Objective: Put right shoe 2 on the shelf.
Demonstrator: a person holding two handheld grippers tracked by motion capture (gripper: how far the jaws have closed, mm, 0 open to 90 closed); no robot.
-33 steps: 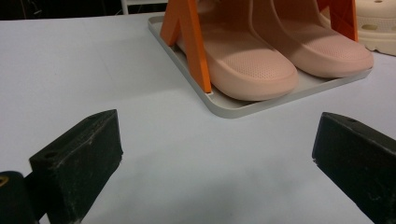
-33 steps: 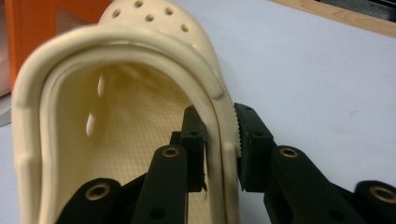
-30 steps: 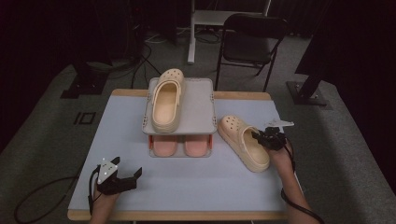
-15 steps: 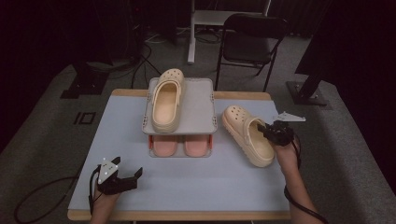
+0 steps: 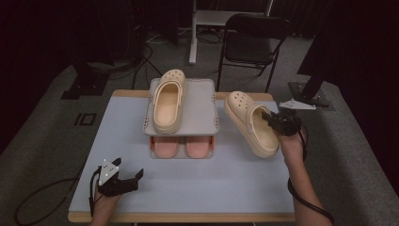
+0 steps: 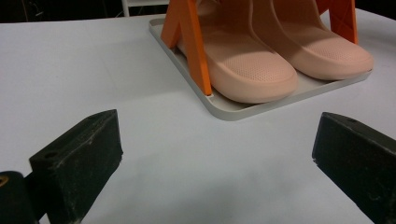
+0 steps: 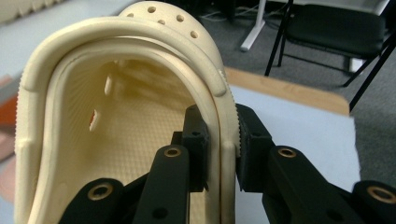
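The table [image 5: 197,188] carries a two-tier shoe rack [image 5: 182,123] at the centre. The top shelf hides most of the pink pair [image 5: 183,148] below; only the ends nearest the person show in the high view. In the left gripper view the pair [image 6: 280,60] is cut off by the top edge, behind an orange rack post [image 6: 189,42]. A cream clog [image 5: 168,100] lies on the left half of the top shelf, perforated toe toward 12 o'clock.

The held clog [image 5: 251,123] is at 3 o'clock of the rack, over the table's right side, apart from the rack. Its long axis runs from about 11 o'clock (toe) to 5 o'clock (heel), opening tilted toward the rack. Whether any part touches the table cannot be told. In the right gripper view its toe [image 7: 154,28] points away and the near end is cut off.

The right gripper [image 5: 281,123] is clamped on the clog's side wall, one pad inside, one outside. The right hand [image 5: 292,147] is below it, forearm entering from 6 o'clock.

The left gripper [image 5: 123,178] rests at the near left of the table, jaws spread wide, nothing between them, pointing toward the rack.
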